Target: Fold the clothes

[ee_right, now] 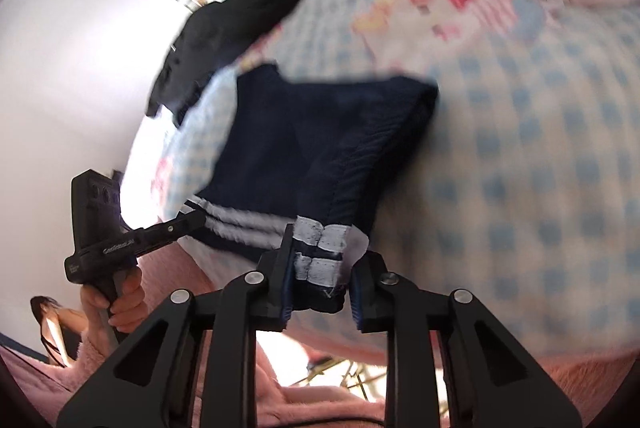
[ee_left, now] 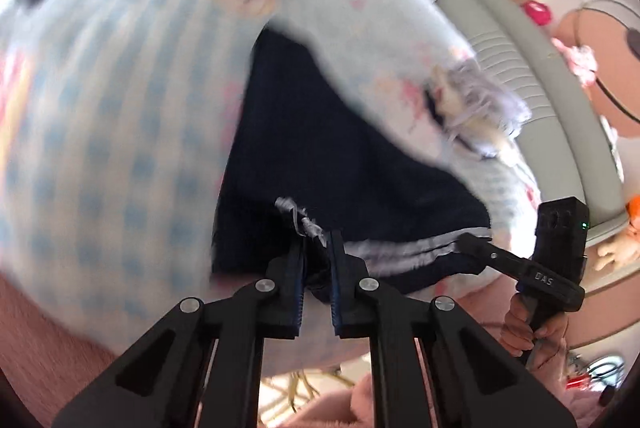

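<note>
A: Left wrist view: left gripper clamped on striped hem of navy shorts; shorts lie on blue-checked bedspread.
B: Right gripper pinches the other hem corner; black garment well apart.

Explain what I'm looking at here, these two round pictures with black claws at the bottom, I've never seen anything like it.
No robot here: a person holds a hand-held gripper in each hand, each with a wide-angle camera looking along its two fingers. One picture is from the left gripper, the other from the right gripper; each also shows the other gripper from the side. Both pinch the striped hem of navy shorts, one at each end. The shorts lie on a blue-checked blanket, where a black garment also lies. The pictures are blurred.
</note>
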The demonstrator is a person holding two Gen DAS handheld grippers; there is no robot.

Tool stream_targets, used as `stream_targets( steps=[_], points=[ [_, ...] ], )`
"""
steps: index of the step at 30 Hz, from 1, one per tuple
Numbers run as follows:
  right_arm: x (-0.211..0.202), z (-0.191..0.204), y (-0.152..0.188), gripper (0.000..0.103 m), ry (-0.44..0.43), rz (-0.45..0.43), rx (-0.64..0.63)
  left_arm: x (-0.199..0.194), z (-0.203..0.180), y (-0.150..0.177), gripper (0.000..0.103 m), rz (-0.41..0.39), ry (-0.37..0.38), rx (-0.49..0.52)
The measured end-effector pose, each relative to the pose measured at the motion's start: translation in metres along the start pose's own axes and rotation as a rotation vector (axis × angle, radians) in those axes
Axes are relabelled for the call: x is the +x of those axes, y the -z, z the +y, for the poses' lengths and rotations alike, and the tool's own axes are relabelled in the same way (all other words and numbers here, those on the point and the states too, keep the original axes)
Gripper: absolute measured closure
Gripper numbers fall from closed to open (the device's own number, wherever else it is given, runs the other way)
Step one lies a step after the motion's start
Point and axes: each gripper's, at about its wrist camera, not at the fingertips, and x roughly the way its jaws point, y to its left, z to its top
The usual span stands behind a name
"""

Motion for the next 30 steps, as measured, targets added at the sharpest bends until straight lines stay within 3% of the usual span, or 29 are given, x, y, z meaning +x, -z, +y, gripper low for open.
stream_targets(
  steps=[6,11,17,20,23,28,30],
  points=[
    [-0.021,0.012,-0.035,0.079,-0.082,-0.128,0.036,-0.030,-0.025,-0.044,0.092,-0.137,0.047,0.060],
    [-0.007,-0.004,-0.012,0.078,0.042,-0.040,0.082,-0.010,0.006,-0.027,0.092,-0.069,0.041,-0.030],
    [0.019,-0.030,0.024,0.077,-0.022,0.065,0.200,0.017,0.045,-0.004,0.092,0.022,0.032,-0.145],
    [0.017,-0.026,0.025,0.069,-0.085,0.049,0.201,0.027,0.060,0.005,0.087,0.058,0.019,-0.187],
    [0.012,-0.017,0.020,0.063,-0.059,0.015,0.162,0.027,0.063,0.012,0.080,0.066,-0.013,-0.198],
    [0.012,-0.014,0.020,0.059,0.023,0.034,0.143,0.025,0.067,0.026,0.071,0.068,0.078,-0.256],
    [0.014,-0.018,0.025,0.057,0.047,0.057,0.154,0.026,0.068,0.031,0.060,0.069,0.113,-0.273]
  ],
)
